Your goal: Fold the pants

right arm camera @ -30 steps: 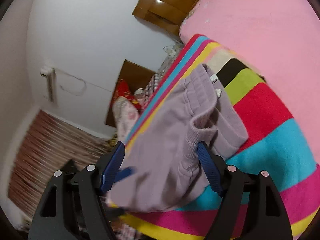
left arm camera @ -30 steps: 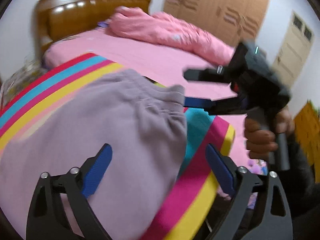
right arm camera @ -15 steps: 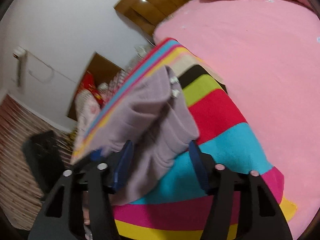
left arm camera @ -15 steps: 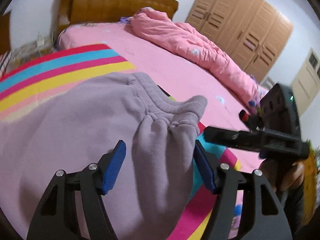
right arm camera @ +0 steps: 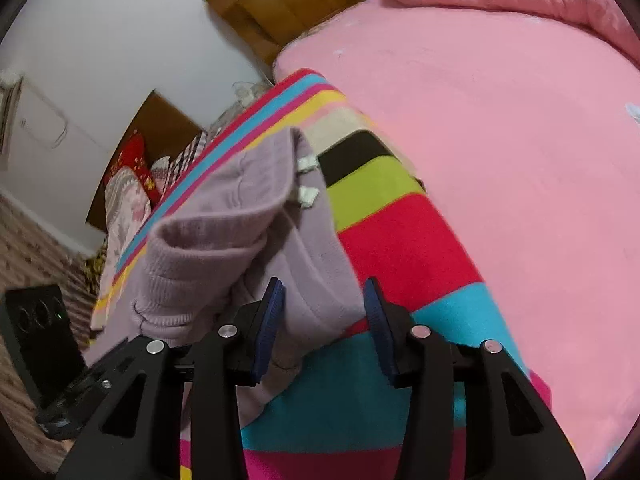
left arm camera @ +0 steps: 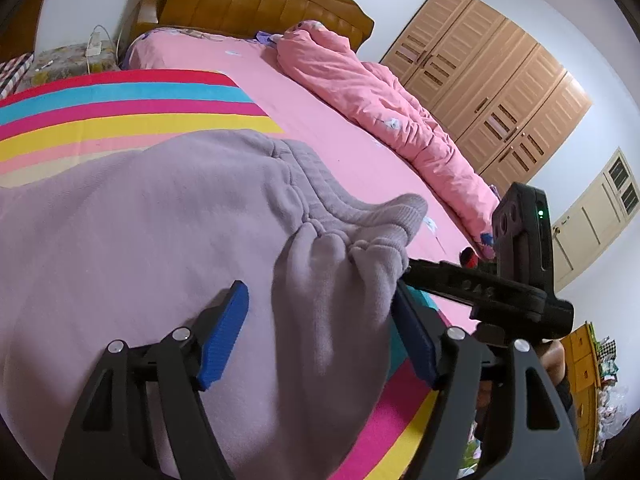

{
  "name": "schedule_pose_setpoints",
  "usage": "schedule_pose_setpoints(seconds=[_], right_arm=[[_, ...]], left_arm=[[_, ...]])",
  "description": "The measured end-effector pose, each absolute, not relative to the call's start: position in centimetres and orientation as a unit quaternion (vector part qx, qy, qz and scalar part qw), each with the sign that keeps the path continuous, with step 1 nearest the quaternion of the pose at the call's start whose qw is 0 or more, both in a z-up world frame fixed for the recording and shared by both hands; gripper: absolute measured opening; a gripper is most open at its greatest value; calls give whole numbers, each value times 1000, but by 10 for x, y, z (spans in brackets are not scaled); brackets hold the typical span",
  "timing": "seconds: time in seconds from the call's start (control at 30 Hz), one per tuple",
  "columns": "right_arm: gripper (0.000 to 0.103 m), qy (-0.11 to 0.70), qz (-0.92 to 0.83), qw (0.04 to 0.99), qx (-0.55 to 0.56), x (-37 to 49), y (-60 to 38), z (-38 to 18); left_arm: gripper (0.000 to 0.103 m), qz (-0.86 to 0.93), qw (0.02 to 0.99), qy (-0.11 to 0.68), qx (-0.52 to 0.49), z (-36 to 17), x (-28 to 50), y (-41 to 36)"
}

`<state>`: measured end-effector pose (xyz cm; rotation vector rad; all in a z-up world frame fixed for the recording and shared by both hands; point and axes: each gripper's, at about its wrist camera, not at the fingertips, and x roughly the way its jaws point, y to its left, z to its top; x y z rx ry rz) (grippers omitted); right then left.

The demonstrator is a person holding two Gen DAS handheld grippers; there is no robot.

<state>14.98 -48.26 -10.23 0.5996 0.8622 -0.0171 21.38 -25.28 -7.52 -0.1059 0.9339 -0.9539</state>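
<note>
**Both grippers at the waistband of the lilac pants**

The left wrist view alone shows the wardrobe [left arm camera: 492,76], the cream door [left arm camera: 592,216] and the crumpled pink duvet [left arm camera: 376,96] along the far side of the bed; it also catches the right gripper [left arm camera: 404,276] coming in from the right, its black finger touching the ribbed waistband. The right wrist view alone shows the bedside clutter by the wall [right arm camera: 132,176], the black, green and red stripes of the blanket [right arm camera: 384,184], and two white drawstring ends [right arm camera: 308,178] hanging at the waistband. The wooden headboard [left arm camera: 256,0] appears in both.

No container is in sight. The pants [left arm camera: 140,240] lie on the striped blanket, spread toward the left, with the waistband bunched and lifted at the blanket's near edge.

The left gripper [left arm camera: 320,340] stands fairly wide, its jaws having just been opening a little; a thick fold of fabric sits between them. Its right pad [left arm camera: 414,340] touches the cloth, its left pad [left arm camera: 224,340] stands clear, so nothing is gripped.

From its own camera, the right gripper's jaws have just been closing around a fold of waistband; the left pad [right arm camera: 270,324] meets the fabric, the right pad [right arm camera: 380,328] is apart from it.
</note>
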Motion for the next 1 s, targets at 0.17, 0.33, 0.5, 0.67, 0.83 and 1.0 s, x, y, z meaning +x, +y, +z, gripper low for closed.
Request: schedule_pose_setpoints(seconds=[0.17, 0.33, 0.5, 0.67, 0.83, 1.0], right_arm=[[46, 431, 8, 873, 228, 150, -472, -100], [34, 438, -2, 885, 157, 152, -455, -94], [6, 392, -11, 900, 189, 137, -466, -87], [6, 374, -5, 908, 188, 130, -465, -85], [5, 345, 11, 913, 218, 115, -470, -60], [5, 335, -1, 929, 156, 85, -442, -11]], left_arm=[[74, -443, 785, 430, -50, -77, 214, -254], [77, -444, 785, 430, -50, -80, 211, -256], [84, -486, 759, 425, -81, -51, 194, -230], [96, -414, 842, 342, -54, -20, 178, -137], [96, -251, 898, 348, -97, -28, 204, -16], [96, -164, 914, 343, -142, -26, 218, 58]])
